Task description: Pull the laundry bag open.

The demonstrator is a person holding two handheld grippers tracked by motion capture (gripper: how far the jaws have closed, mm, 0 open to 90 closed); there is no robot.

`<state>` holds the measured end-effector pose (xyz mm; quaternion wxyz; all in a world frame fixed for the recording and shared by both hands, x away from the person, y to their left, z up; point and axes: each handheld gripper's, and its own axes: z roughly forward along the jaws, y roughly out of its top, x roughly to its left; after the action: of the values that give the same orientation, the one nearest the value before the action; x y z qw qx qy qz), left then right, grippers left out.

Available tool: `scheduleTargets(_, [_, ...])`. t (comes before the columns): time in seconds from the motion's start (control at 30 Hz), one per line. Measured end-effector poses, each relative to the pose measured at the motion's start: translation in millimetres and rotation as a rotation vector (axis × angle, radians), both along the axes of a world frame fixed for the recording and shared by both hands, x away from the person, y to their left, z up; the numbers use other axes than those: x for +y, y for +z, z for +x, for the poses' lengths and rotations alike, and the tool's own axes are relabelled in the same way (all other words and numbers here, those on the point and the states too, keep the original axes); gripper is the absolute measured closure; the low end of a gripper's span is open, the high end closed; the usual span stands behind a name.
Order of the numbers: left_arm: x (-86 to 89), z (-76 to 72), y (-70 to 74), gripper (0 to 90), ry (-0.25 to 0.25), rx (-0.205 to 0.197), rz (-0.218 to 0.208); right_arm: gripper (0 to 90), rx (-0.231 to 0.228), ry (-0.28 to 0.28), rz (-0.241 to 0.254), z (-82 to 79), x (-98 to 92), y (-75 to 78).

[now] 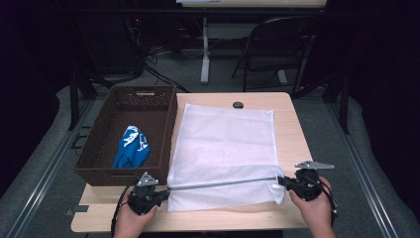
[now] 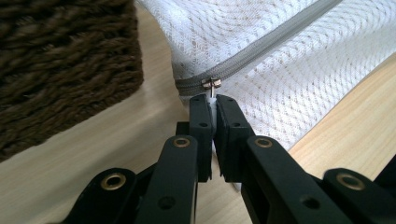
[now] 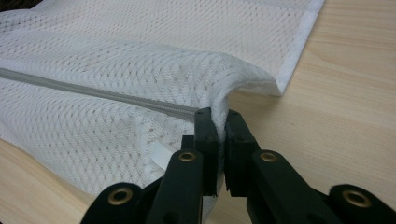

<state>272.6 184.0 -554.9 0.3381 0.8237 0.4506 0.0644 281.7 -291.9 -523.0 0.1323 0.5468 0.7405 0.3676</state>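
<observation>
bag: white mesh laundry bag (image 1: 225, 148) flat on table just right of wicker basket (image 1: 99, 148) | left gripper (image 2: 213, 100): we clench the zipper pull (image 2: 211, 84) at the bag's basket-side end, ready to run the zipper (image 1: 223, 183) | right gripper (image 3: 217, 116): we pinch the bag's far-end mesh to brace it taut | basket: blue cloth (image 1: 131, 146) inside
</observation>
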Motion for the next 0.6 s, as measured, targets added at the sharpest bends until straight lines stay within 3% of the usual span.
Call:
scheduleTargets(0.33, [-6.1,-3.2,-2.0,85.0,-0.048,0.027,0.007,85.0,0.051,-0.031,0.005,2.8,-6.4,-4.7])
scheduleTargets(0.47, [-8.2,-6.2,-2.9,84.5,-0.056,0.029,0.009,84.3,0.072,-0.019,-0.044,1.7,-5.0,-8.8])
scheduleTargets(0.6, [-9.7,-7.8,-3.0,84.4,-0.067,0.029,0.018,84.2,0.083,-0.038,-0.022,-2.5,-9.1,-16.0])
